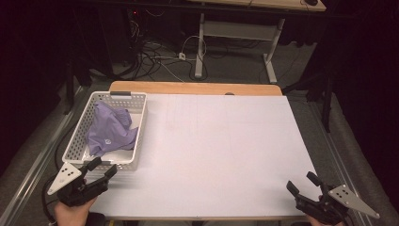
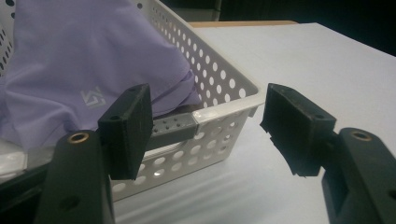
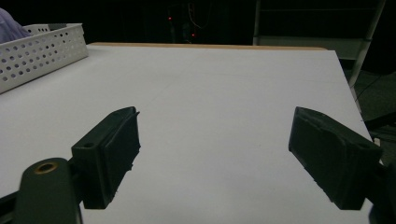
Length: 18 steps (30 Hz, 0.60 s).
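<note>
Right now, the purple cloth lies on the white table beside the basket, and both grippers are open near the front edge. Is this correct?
Not quite. The purple cloth lies inside the white basket, not on the table beside it; the high view shows this. The rest holds: the left gripper and the right gripper are open near the front edge.

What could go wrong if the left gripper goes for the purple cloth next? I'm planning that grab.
The open left gripper sits right at the white perforated plastic basket's near corner, so it may clip the rim. The crumpled purple cloth fills much of the light-looking basket, so lifting it could drag or tip the basket. The open right gripper is across the white table, too far to steady it.
</note>
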Available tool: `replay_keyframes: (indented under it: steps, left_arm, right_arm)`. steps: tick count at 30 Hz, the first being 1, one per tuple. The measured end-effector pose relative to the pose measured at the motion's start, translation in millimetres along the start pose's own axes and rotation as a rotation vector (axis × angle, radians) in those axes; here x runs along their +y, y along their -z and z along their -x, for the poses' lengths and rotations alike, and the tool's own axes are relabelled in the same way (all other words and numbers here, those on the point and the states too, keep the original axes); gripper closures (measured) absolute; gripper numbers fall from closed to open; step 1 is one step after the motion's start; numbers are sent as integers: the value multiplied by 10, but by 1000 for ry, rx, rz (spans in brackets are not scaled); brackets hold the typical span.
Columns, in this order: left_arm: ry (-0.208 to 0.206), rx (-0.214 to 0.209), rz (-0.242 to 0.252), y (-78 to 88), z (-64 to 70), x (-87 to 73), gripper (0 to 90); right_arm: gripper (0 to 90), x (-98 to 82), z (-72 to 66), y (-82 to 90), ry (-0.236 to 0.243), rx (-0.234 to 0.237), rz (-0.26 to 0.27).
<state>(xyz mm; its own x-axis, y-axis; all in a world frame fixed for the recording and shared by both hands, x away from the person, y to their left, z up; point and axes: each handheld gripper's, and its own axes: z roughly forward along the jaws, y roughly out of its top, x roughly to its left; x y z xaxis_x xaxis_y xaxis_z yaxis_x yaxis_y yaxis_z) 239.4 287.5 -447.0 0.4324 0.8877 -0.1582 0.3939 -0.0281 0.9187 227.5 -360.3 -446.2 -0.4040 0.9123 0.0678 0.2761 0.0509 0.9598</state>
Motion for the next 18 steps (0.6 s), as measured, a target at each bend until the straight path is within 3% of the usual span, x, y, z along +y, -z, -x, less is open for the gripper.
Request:
replay_keyframes:
  steps: [18]
  left_arm:
    - [4, -3, 9, -5, -3, 3, 323]
  right_arm:
    - [175, 6, -2, -28, 3, 12, -11]
